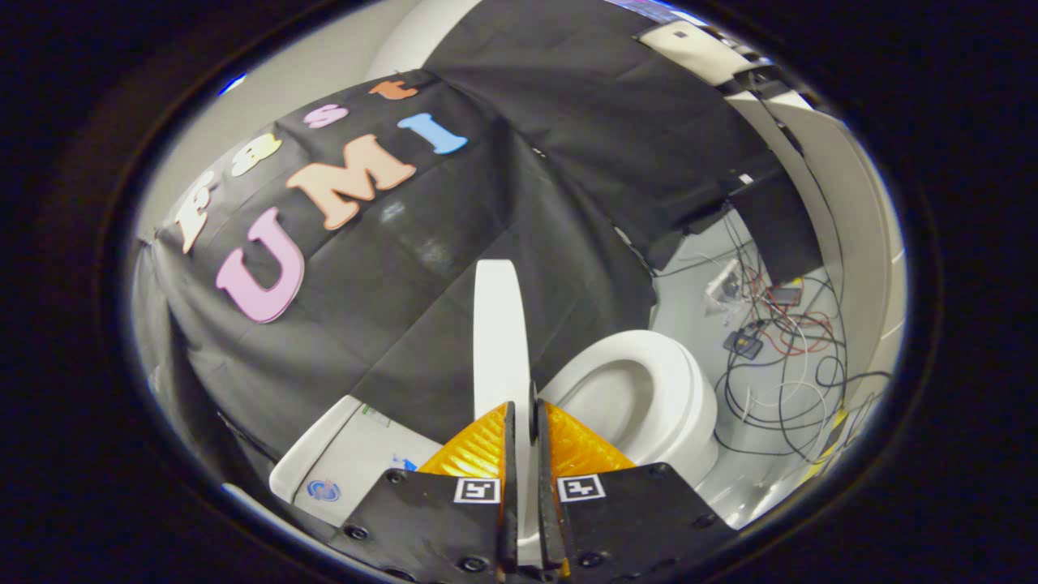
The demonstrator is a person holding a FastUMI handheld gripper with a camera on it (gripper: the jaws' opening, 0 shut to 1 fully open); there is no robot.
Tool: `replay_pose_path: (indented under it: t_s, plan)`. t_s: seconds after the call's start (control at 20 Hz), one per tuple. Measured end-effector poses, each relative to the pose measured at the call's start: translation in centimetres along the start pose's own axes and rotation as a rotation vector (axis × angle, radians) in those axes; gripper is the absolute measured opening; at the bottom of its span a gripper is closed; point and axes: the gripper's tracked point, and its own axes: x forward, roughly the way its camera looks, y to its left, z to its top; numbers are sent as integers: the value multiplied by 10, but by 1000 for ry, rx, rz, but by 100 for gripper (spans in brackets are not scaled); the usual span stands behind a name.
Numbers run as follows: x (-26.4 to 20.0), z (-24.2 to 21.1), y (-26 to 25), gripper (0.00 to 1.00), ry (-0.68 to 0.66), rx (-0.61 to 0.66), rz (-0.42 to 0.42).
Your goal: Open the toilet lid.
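Two jaws of the gripper are clenched on the edge of the toilet lid, one on each face of it, with the thin white panel running up between them and standing on edge, close to upright. The lid rises from the toilet beside the tank, and the open seat with the bowl below it lies just to the other side of the lid and a little beyond the fingertips. Behind the lid hangs the black cloth wall, and a tangle of cables lies on the floor past the bowl.

By the look of it the lift is nearly finished: the lid appears to be near vertical, and what remains is to carry it past its balance point so it leans back toward the tank and rests there. Doing that well means following the arc of the hinge rather than pushing straight, so the panel does not twist in the grip. The grip should hold until the lid is supported from behind, since letting go short of the balance point risks it falling back onto the seat. Then the jaws should part fully and draw back along the plane of the lid, without dragging it forward.
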Motion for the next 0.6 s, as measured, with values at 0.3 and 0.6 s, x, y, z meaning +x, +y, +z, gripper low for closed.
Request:
replay_pose_path:
  t_s: [0.3, 0.6]
  plan:
    - [-14, -4, 49, 12, 28, -188, 117]
    - [-24, -19, 98, 12, 46, -294, 254]
